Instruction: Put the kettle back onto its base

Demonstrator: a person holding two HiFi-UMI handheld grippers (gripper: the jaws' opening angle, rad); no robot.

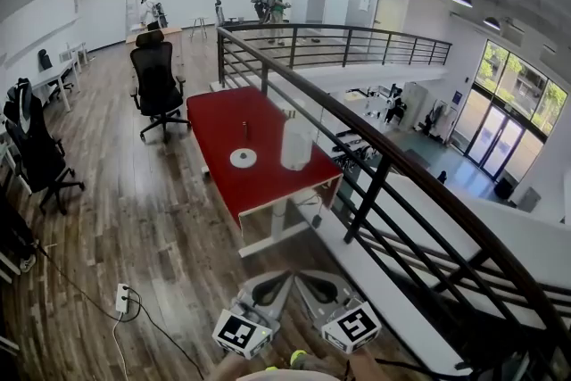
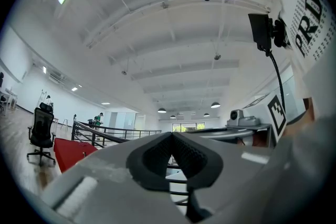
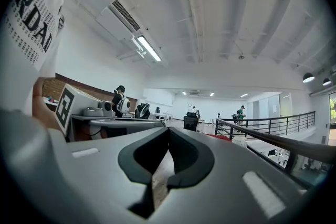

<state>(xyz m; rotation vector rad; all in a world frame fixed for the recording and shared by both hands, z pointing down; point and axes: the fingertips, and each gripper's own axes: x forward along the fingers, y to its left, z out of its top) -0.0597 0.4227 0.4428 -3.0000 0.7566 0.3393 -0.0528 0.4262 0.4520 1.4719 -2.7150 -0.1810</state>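
The pale kettle (image 1: 296, 143) stands upright on the red table (image 1: 254, 183), far ahead of me. Its round white base (image 1: 243, 158) lies just left of it, apart from it and bare. My left gripper (image 1: 282, 277) and right gripper (image 1: 303, 277) are held side by side low in the head view, well short of the table. Each is shut with nothing between its pads. The left gripper view shows its tips (image 2: 171, 135) touching, with the red table (image 2: 65, 153) small at lower left. In the right gripper view the closed gripper (image 3: 168, 131) points level toward the distant kettle (image 3: 240, 140).
A black metal railing (image 1: 357, 147) runs along the table's right side, with a drop to a lower floor beyond. Black office chairs (image 1: 158, 85) stand left of the table. A power strip with a cable (image 1: 122, 297) lies on the wooden floor. People stand at the far end (image 1: 278, 6).
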